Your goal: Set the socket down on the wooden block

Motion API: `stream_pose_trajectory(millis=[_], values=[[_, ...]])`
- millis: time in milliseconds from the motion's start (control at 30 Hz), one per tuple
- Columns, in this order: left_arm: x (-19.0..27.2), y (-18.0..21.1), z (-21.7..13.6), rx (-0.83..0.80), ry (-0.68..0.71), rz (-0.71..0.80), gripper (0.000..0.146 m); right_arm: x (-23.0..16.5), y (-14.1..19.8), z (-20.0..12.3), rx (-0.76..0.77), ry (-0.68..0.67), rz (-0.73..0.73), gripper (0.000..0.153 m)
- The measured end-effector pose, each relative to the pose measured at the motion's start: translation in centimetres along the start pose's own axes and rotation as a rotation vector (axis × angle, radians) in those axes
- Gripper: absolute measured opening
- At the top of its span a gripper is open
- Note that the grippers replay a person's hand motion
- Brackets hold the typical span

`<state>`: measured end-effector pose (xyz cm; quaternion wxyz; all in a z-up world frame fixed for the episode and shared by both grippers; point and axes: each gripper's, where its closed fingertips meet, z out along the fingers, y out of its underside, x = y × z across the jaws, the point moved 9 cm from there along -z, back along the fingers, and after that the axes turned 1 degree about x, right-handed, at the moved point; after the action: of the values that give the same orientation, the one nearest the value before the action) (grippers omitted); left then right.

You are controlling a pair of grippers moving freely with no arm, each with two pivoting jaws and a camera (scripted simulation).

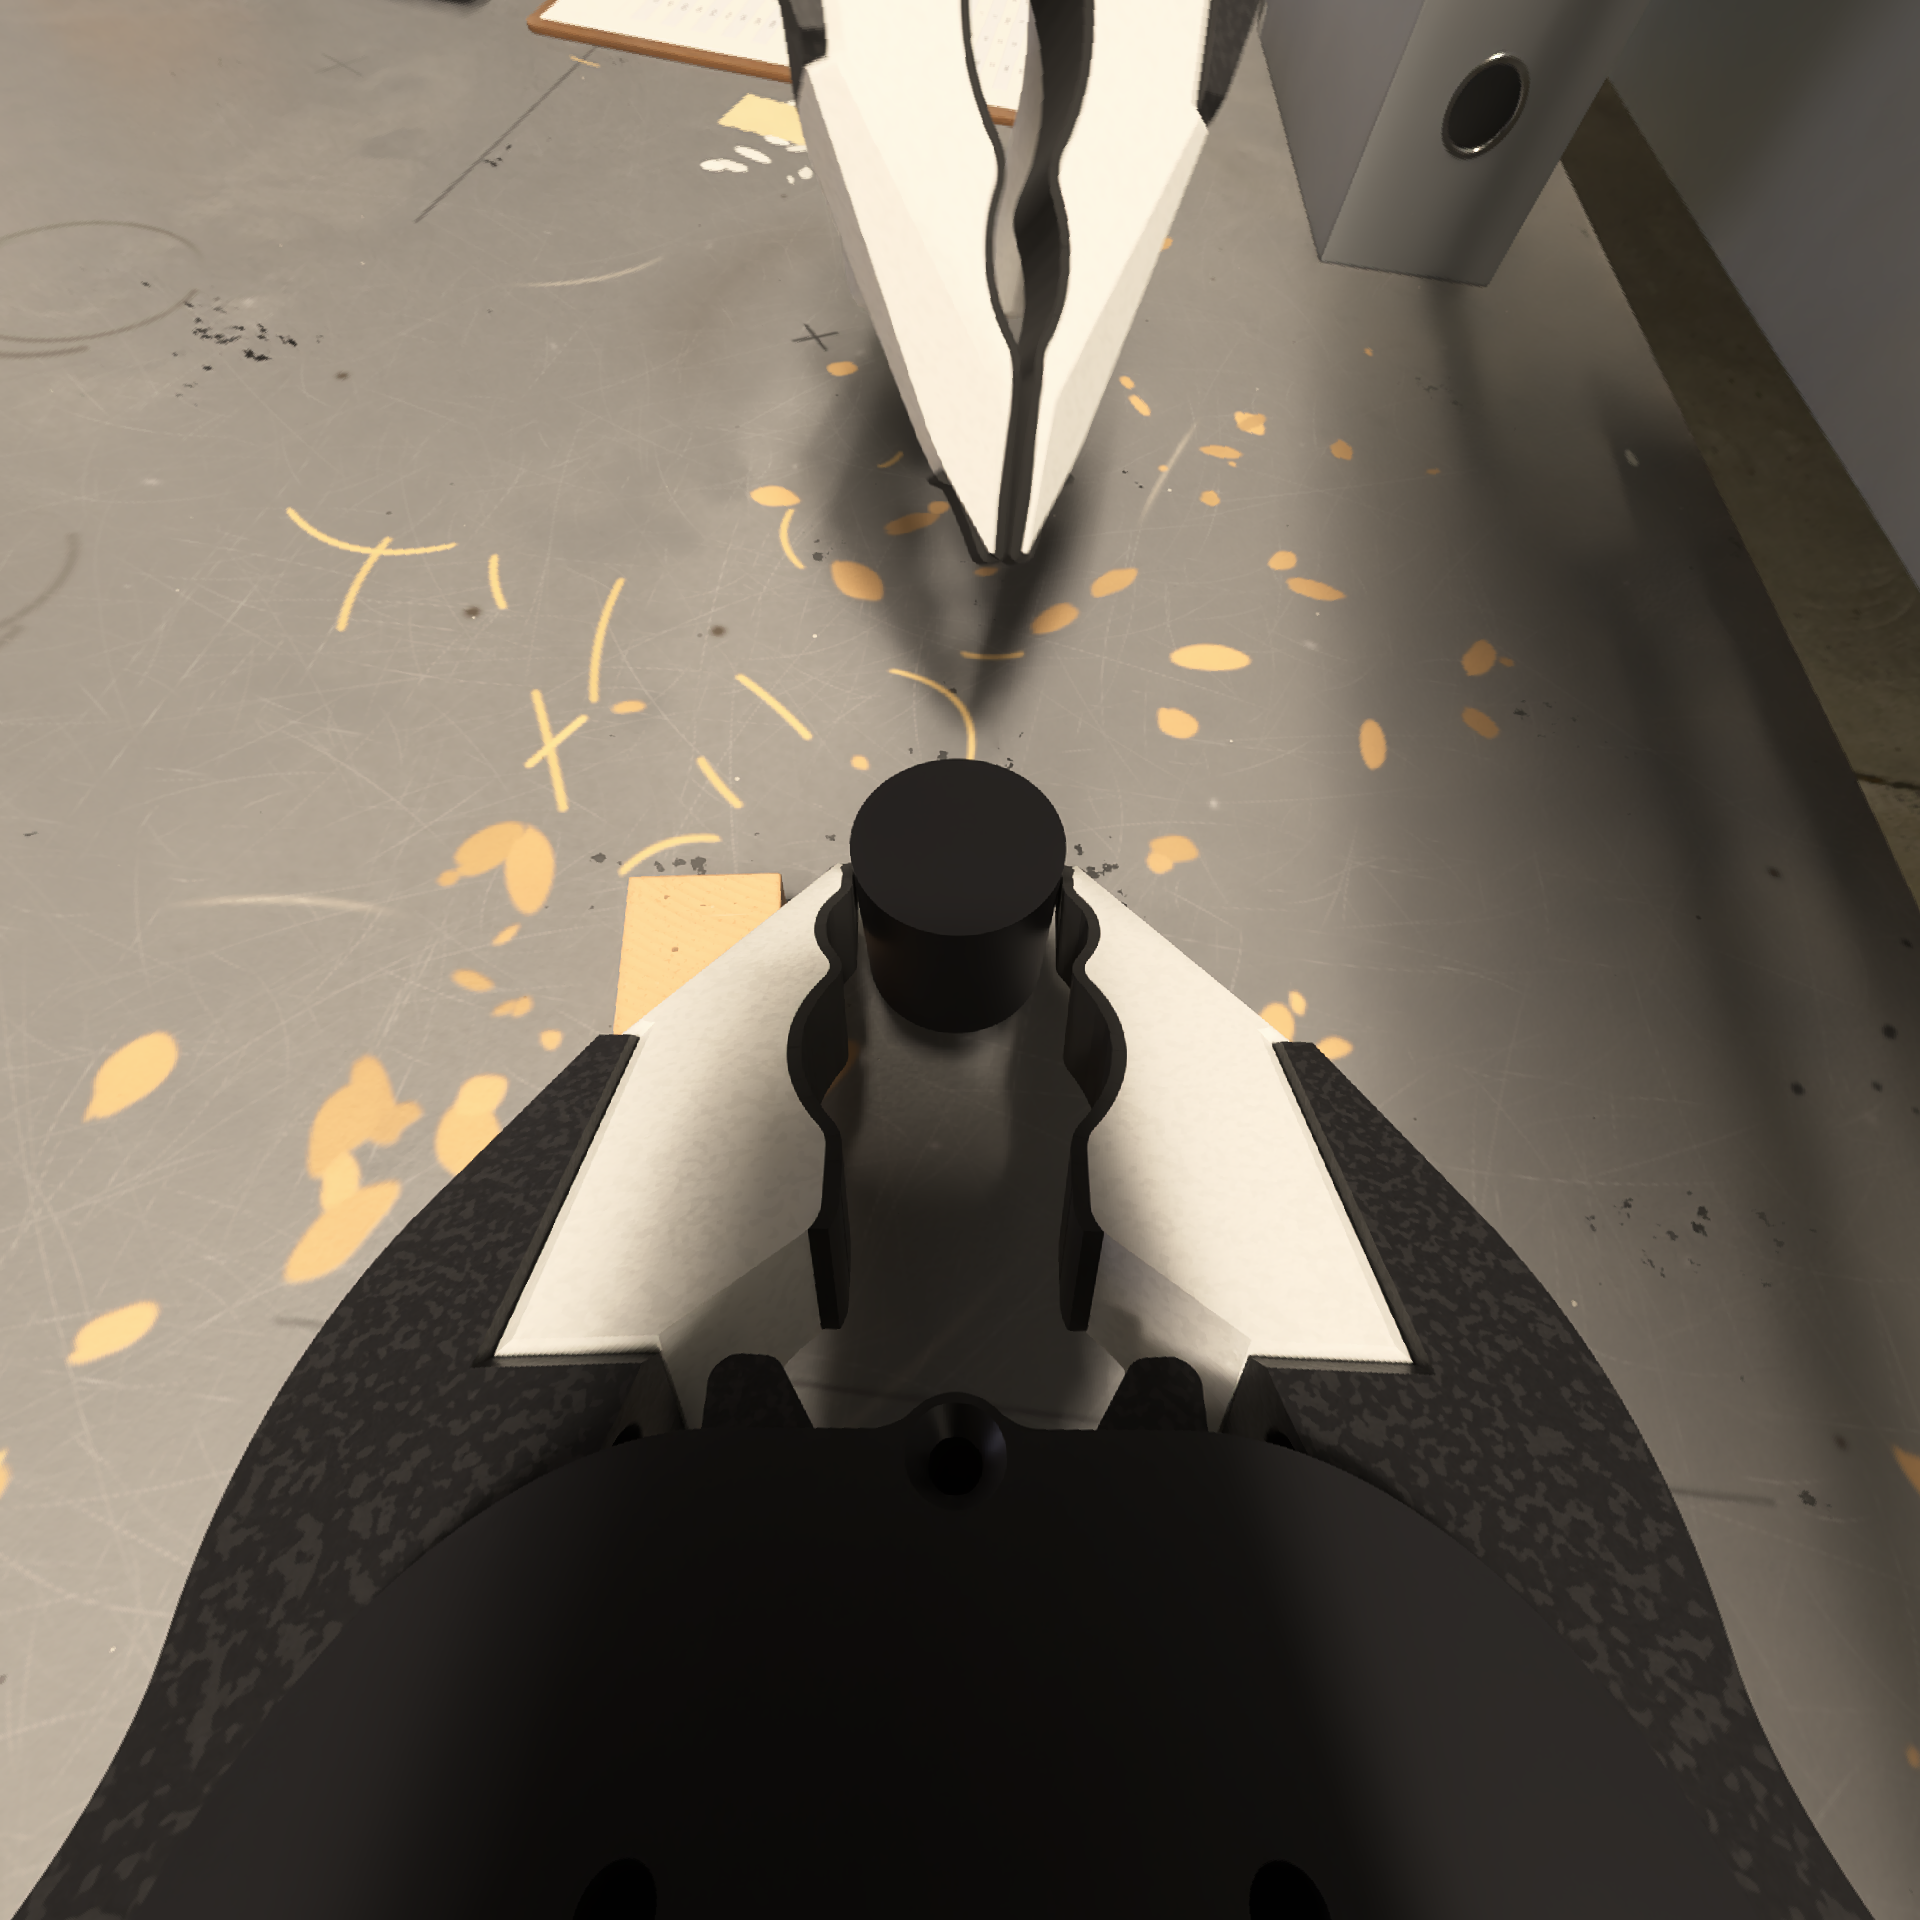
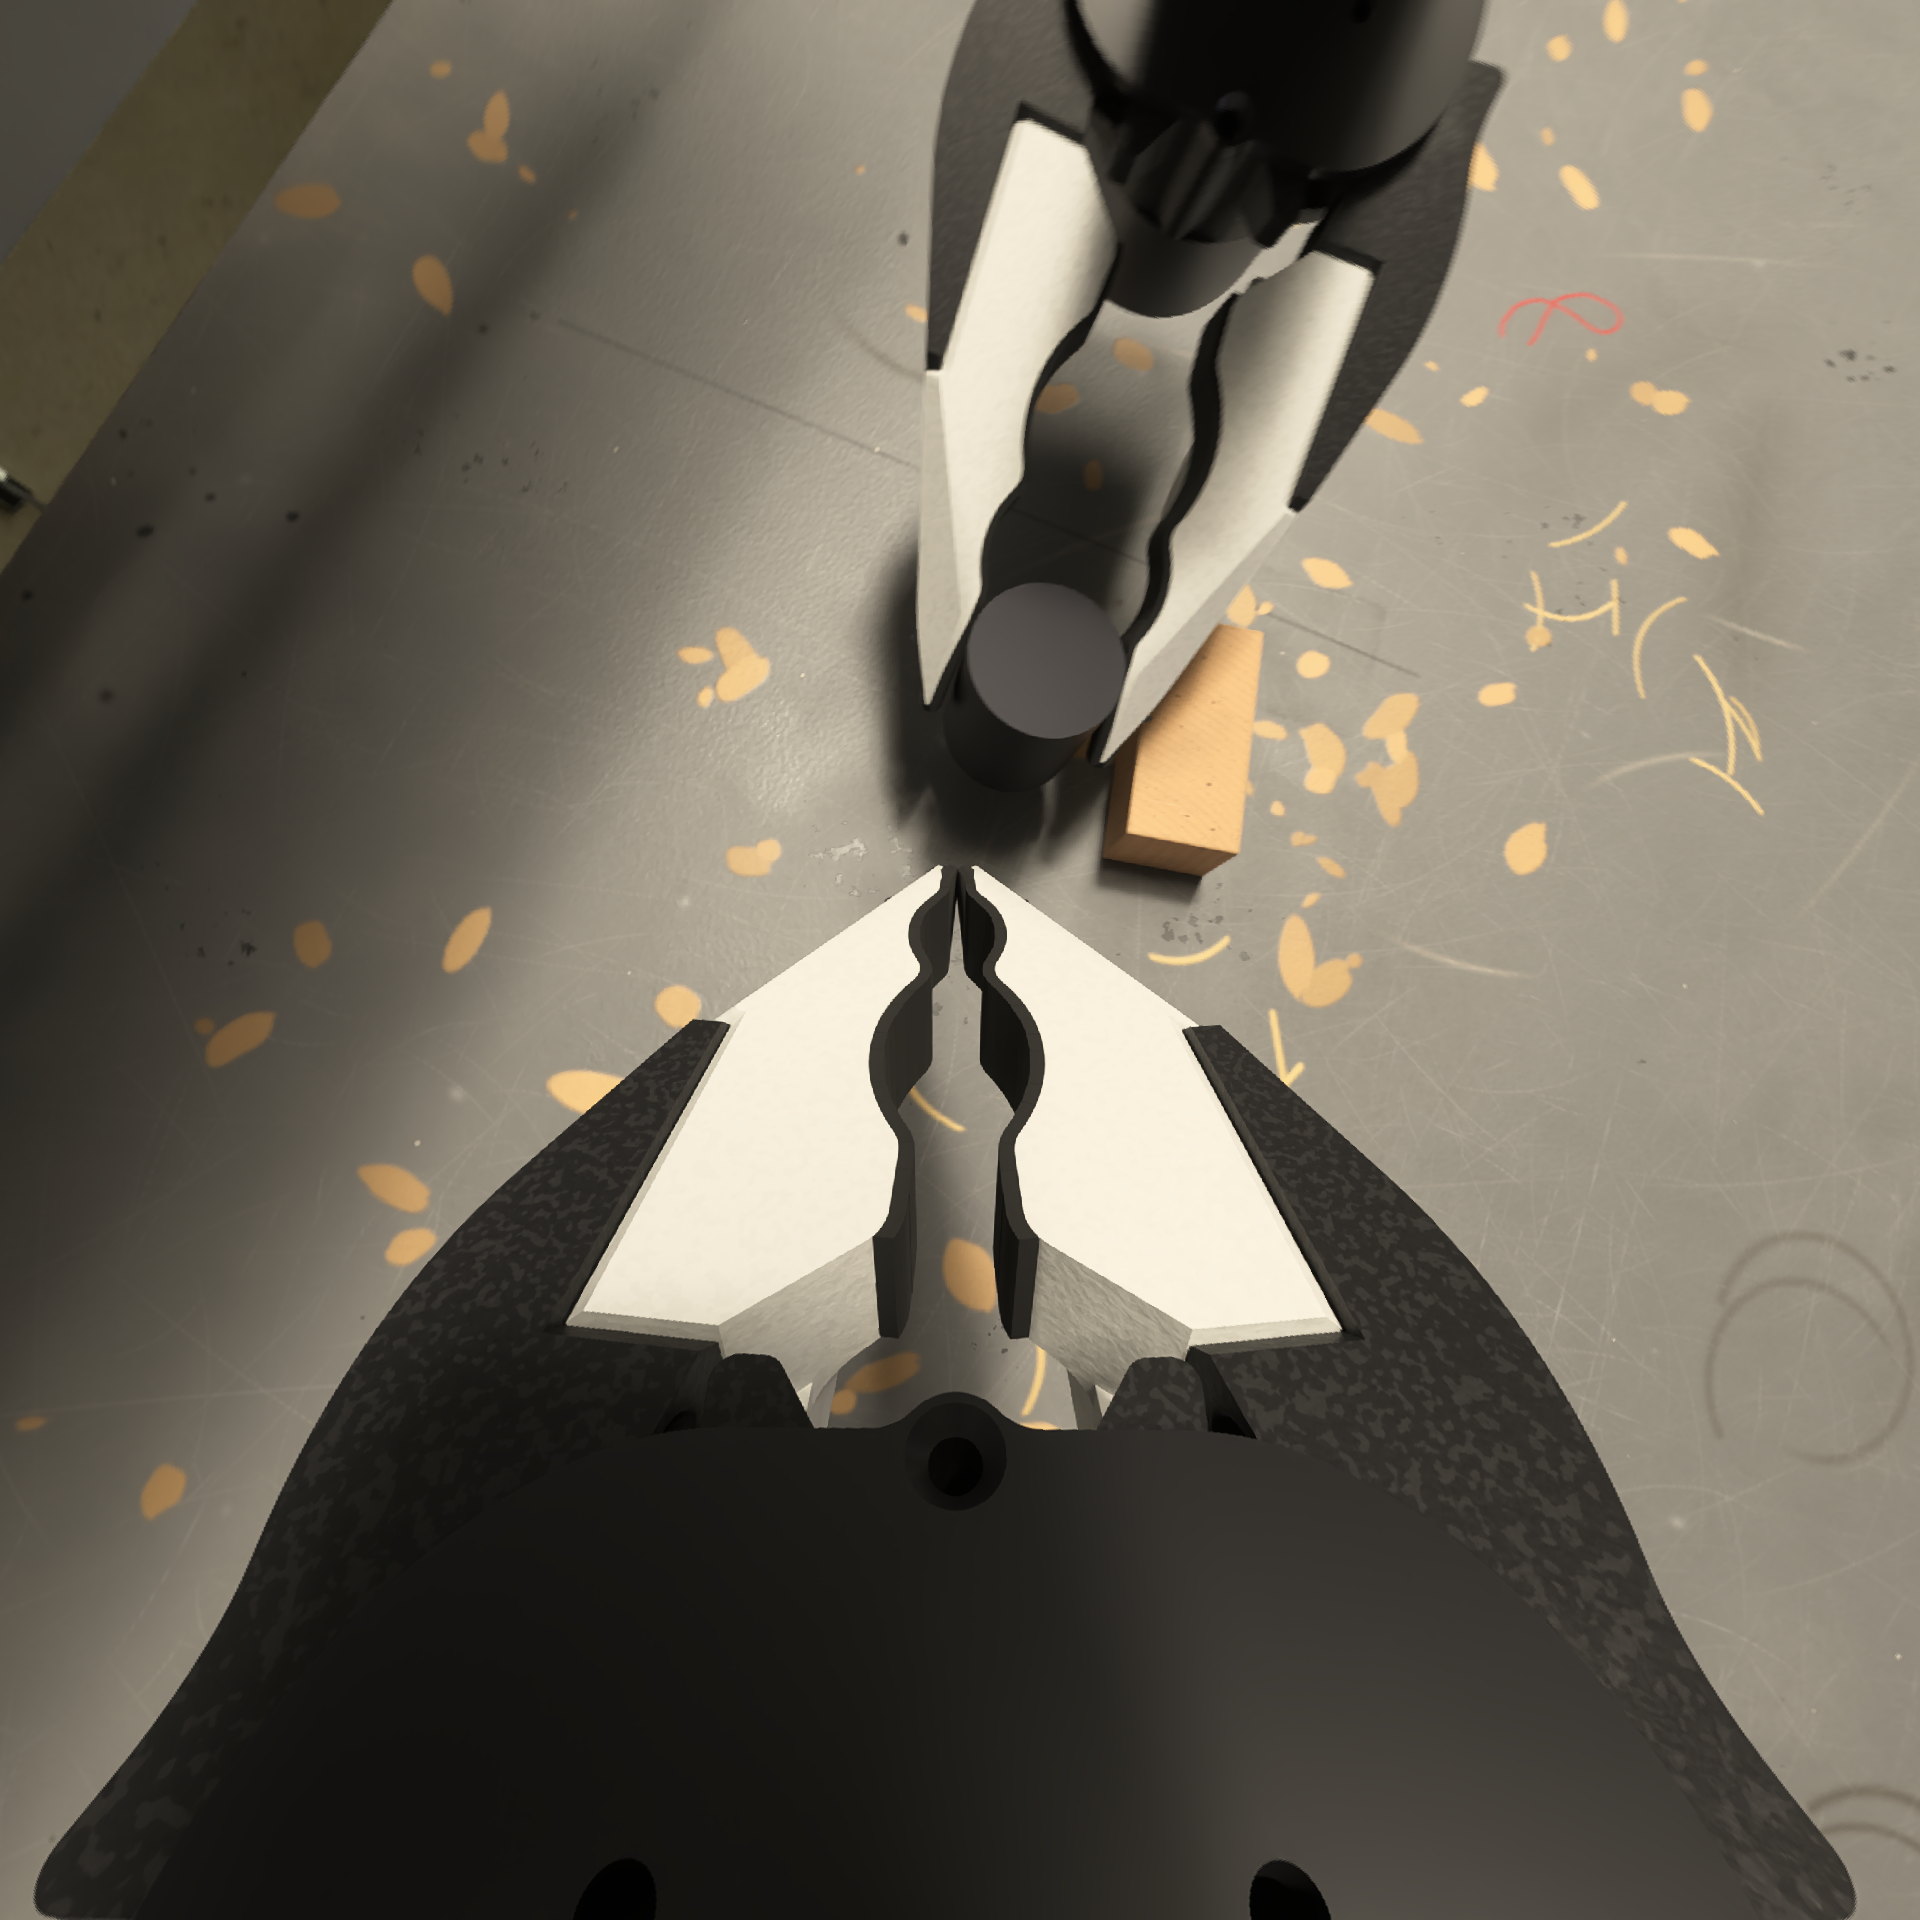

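Observation:
My left gripper (image 1: 956,883) is shut on the socket (image 1: 956,873), a dark cylinder held upright between its fingertips, above the grey bench. The wooden block (image 1: 696,940) lies just left of the gripper and is partly hidden by its left finger. In the right wrist view the socket (image 2: 1044,665) hangs in the left gripper (image 2: 1023,717), beside and to the left of the wooden block (image 2: 1184,758), not over it. My right gripper (image 2: 956,878) is shut and empty, its tips close to the socket; it also shows in the left wrist view (image 1: 1003,556).
A grey metal box (image 1: 1434,135) with a round hole stands at the far right by the bench edge. A clipboard (image 1: 665,26) lies at the far side. The grey bench (image 1: 312,416) is scratched and flecked with orange paint marks.

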<state>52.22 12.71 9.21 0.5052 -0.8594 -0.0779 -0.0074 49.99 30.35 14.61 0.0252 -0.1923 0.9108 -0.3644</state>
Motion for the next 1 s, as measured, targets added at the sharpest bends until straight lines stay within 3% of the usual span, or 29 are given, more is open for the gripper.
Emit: stream_pose_trajectory(millis=[267, 633, 900, 1000], values=[[0.2, -0.1, 0.2, -0.012, -0.038, 0.033, 0.038, 0.3, -0.5, 0.8, 0.036, 0.003, 0.041, 0.0], [0.7, -0.4, 0.3, -0.05, -0.092, 0.062, 0.038, 0.1, -1.2, 1.4, -0.045, 0.01, 0.106, 0.0], [0.7, -0.3, 0.3, -0.042, -0.104, 0.101, 0.038, -0.5, -1.0, 0.8, -0.12, 0.114, 0.058, 0.0], [0.3, -0.1, 0.1, -0.031, -0.125, 0.115, 0.038, -0.3, 0.3, -0.9, -0.009, 0.17, 0.152, 0.0]])
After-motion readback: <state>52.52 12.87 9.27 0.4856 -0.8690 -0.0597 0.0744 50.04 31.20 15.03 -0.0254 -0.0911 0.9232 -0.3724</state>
